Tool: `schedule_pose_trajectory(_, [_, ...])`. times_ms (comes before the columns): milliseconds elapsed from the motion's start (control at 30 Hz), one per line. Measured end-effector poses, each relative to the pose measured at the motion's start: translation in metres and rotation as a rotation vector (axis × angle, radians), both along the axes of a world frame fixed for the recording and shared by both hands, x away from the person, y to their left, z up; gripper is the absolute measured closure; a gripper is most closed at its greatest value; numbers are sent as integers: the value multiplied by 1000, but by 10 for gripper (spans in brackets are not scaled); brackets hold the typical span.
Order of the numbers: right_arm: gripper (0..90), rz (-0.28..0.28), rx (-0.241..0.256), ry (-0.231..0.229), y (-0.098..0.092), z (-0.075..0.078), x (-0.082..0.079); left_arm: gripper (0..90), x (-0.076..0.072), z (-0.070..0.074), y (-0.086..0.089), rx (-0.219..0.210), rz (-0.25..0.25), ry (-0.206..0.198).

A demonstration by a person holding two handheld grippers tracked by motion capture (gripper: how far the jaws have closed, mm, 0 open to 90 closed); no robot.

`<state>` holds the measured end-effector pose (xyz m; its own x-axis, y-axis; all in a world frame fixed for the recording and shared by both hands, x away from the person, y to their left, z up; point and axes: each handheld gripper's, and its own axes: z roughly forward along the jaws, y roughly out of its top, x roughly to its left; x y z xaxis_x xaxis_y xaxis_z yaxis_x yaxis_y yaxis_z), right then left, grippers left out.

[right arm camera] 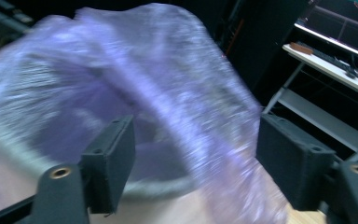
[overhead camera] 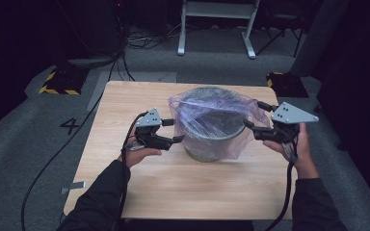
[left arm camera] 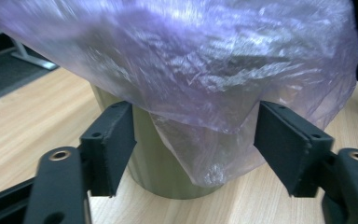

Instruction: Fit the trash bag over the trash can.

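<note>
High view first: a wooden counter (overhead camera: 173, 187) carries a round greenish bin (overhead camera: 207, 144) near its middle, with a thin purple plastic bag (overhead camera: 212, 115) lining it and draped over the rim, hanging down the right side. The left tongs (overhead camera: 173, 130) sit just left of the bin, jaws spread, their tips at the bag's left edge, held by the left hand (overhead camera: 137, 154). The right tongs (overhead camera: 255, 120) are at the bin's right side, jaws also apart, tips close against the bag's edge, with the right hand (overhead camera: 298, 144) behind them; whether either pair actually touches the film cannot be told from here. A cable trails from each down toward the near edge. Left gripper view, from low beside the bin, shows what the high view hides: the bin's smooth olive wall (left arm camera: 158, 154) standing on the wood grain, and the bag (left arm camera: 205, 84) hanging as a crinkled flap between the widely parted jaws, with nothing pinched. Right gripper view is blurred, yet it looks over the rim into the bag's opening (right arm camera: 121, 93), the jaws again held wide apart with loose film between them, and a white-framed desk (right arm camera: 326, 116) in the dark room to the right, far beyond the counter.
</note>
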<state>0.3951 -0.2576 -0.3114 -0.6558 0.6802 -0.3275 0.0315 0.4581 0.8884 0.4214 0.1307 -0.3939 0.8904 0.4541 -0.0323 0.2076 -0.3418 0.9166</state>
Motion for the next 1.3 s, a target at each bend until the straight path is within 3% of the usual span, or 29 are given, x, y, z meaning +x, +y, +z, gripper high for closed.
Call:
schedule_pose_trajectory(67, [434, 17, 6, 45, 1, 4, 16, 498, 2, -3, -3, 20, 8, -3])
schedule_pose_trajectory(100, [434, 17, 6, 45, 1, 4, 16, 498, 2, -4, -4, 34, 3, -8])
schedule_pose_trajectory(133, [592, 20, 17, 77, 0, 5, 27, 643, 2, -5, -6, 54, 9, -20])
schedule_pose_trajectory(167, [592, 20, 17, 77, 0, 5, 27, 643, 3, -6, -7, 71, 22, -27])
schedule_pose_trajectory(200, [695, -23, 6, 84, 2, 4, 37, 759, 3, -6, -8, 81, 25, -29])
schedule_pose_trajectory(233, [695, -23, 6, 84, 2, 4, 37, 759, 4, -7, -9, 82, 21, -32])
schedule_pose_trajectory(333, [808, -46, -34, 79, 5, 1, 47, 892, 5, -8, -9, 87, 34, -37])
schedule_pose_trajectory(367, [876, -62, -36, 77, 4, -1, 54, 897, 6, -8, -9, 89, 43, -38])
schedule_pose_trajectory(433, [898, -73, -33, 75, 3, -3, 57, 898, 8, -10, -9, 98, 56, -30])
schedule_pose_trajectory(600, [900, -129, 36, 106, -5, -11, 79, 899, 17, -20, -10, 134, 81, -5])
schedule_pose_trajectory(733, [900, -191, 41, 132, -7, -18, 96, 899, 25, -26, -10, 143, 97, 13])
schedule_pose_trajectory(1000, [900, -239, 50, 206, -1, -37, 125, 898, 36, -35, -6, 116, 129, 48])
schedule_pose_trajectory(1067, [900, -247, 51, 225, 0, -43, 130, 849, 35, -35, -1, 117, 144, 39])
schedule_pose_trajectory(1167, [900, -241, 75, 233, -1, -46, 131, 511, 33, -34, 9, 105, 145, 63])
schedule_pose_trajectory(1200, [900, -241, 75, 233, -1, -46, 131, 511, 31, -33, 13, 101, 161, 57])
schedule_pose_trajectory(1267, [900, -239, 92, 227, -2, -46, 129, 372, 25, -28, 22, 74, 148, 45])
schedule_pose_trajectory(1300, [900, -234, 120, 220, -5, -43, 125, 259, 22, -25, 28, 56, 149, 38])
